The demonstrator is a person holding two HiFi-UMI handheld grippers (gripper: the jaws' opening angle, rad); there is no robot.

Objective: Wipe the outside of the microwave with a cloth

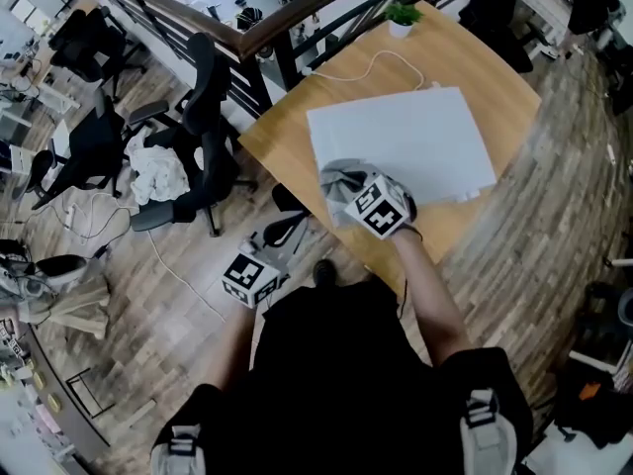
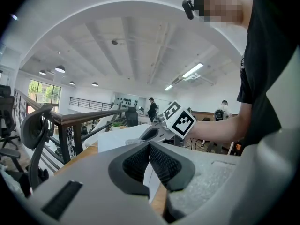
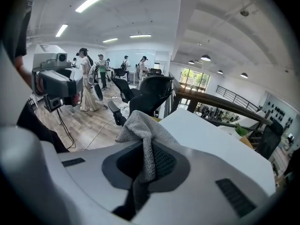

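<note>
The white microwave (image 1: pixel 406 142) stands on a wooden table (image 1: pixel 495 72); its top fills the middle of the head view. My right gripper (image 1: pixel 348 191) is shut on a grey cloth (image 1: pixel 339 178), which rests on the microwave's near left corner. In the right gripper view the cloth (image 3: pixel 143 130) is pinched between the jaws, with the microwave's top (image 3: pixel 211 139) just beyond. My left gripper (image 1: pixel 269 253) hangs low, off the table's near left edge, shut with nothing in it. From the left gripper view (image 2: pixel 150 149) the right gripper's marker cube (image 2: pixel 178 119) and the microwave (image 2: pixel 119 137) show ahead.
A small potted plant (image 1: pixel 401 16) and a white cable (image 1: pixel 376 65) lie at the table's far side. A dark railing (image 1: pixel 297 18) runs behind the table. Black office chairs (image 1: pixel 203 146) and a heap of white cloth (image 1: pixel 158 174) stand on the wood floor to the left.
</note>
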